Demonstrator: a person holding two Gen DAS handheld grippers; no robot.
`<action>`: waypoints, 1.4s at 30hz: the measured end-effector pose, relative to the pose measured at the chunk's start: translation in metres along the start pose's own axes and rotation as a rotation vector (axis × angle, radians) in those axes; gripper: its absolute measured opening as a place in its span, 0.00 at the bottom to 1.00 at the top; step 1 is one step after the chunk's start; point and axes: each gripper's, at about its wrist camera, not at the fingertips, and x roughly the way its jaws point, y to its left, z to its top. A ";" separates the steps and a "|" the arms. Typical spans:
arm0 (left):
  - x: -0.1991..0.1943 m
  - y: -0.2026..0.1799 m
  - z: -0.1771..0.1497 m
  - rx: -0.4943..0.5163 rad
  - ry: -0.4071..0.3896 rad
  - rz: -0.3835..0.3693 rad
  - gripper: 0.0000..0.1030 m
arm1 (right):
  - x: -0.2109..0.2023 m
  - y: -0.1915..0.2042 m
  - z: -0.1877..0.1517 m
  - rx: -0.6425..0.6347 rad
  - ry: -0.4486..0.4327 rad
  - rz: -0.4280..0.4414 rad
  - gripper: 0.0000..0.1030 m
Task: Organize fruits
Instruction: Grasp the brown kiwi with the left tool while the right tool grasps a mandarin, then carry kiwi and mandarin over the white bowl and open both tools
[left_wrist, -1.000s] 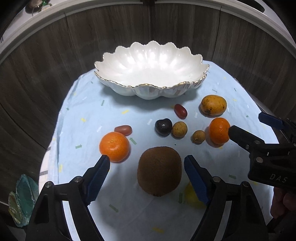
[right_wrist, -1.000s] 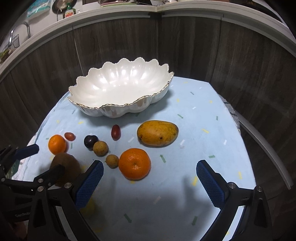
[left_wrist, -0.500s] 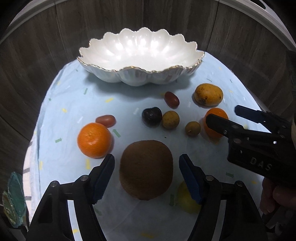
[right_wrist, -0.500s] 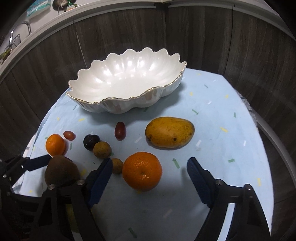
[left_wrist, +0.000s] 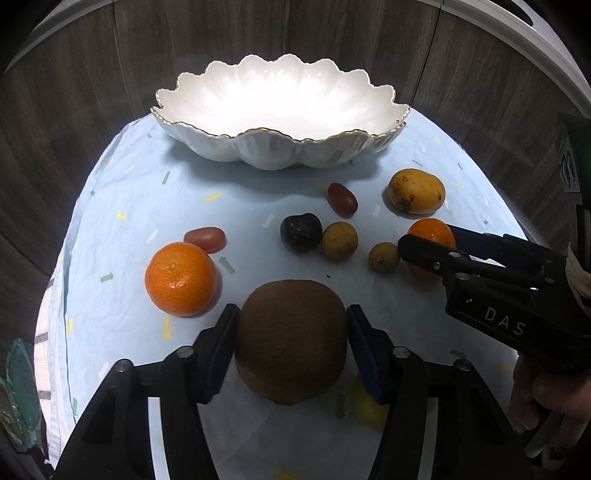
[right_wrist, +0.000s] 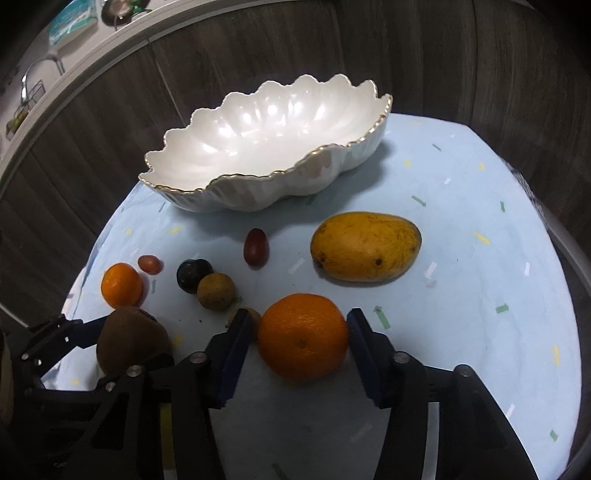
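Observation:
A white scalloped bowl (left_wrist: 280, 110) (right_wrist: 266, 147) stands empty at the back of the pale blue cloth. My left gripper (left_wrist: 291, 343) is closed on a brown kiwi (left_wrist: 291, 339) (right_wrist: 129, 343), both pads touching it. My right gripper (right_wrist: 301, 339) (left_wrist: 432, 243) grips an orange (right_wrist: 303, 336) (left_wrist: 430, 230) between its pads. Both fruits rest on the cloth. A second orange (left_wrist: 181, 278) (right_wrist: 122, 284) lies left of the kiwi.
On the cloth (left_wrist: 184, 192) lie a mango (right_wrist: 365, 245) (left_wrist: 415, 190), two red grape tomatoes (left_wrist: 341, 199) (left_wrist: 205, 239), a dark plum (left_wrist: 301, 232), two small brown fruits (left_wrist: 340, 240) (left_wrist: 384, 257) and a yellow fruit (left_wrist: 365, 406) under my left gripper. Dark wood panels stand behind.
Both grippers moved forward and closed: the left onto the kiwi, the right onto the orange.

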 end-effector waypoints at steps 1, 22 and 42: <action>0.000 0.001 0.000 -0.002 -0.001 -0.003 0.54 | 0.000 0.000 0.000 0.000 0.001 0.005 0.48; -0.053 0.001 -0.003 -0.017 -0.092 0.043 0.53 | -0.054 0.020 -0.002 -0.006 -0.049 -0.046 0.46; -0.107 0.018 0.020 -0.054 -0.191 0.074 0.53 | -0.104 0.050 0.024 -0.056 -0.147 -0.064 0.46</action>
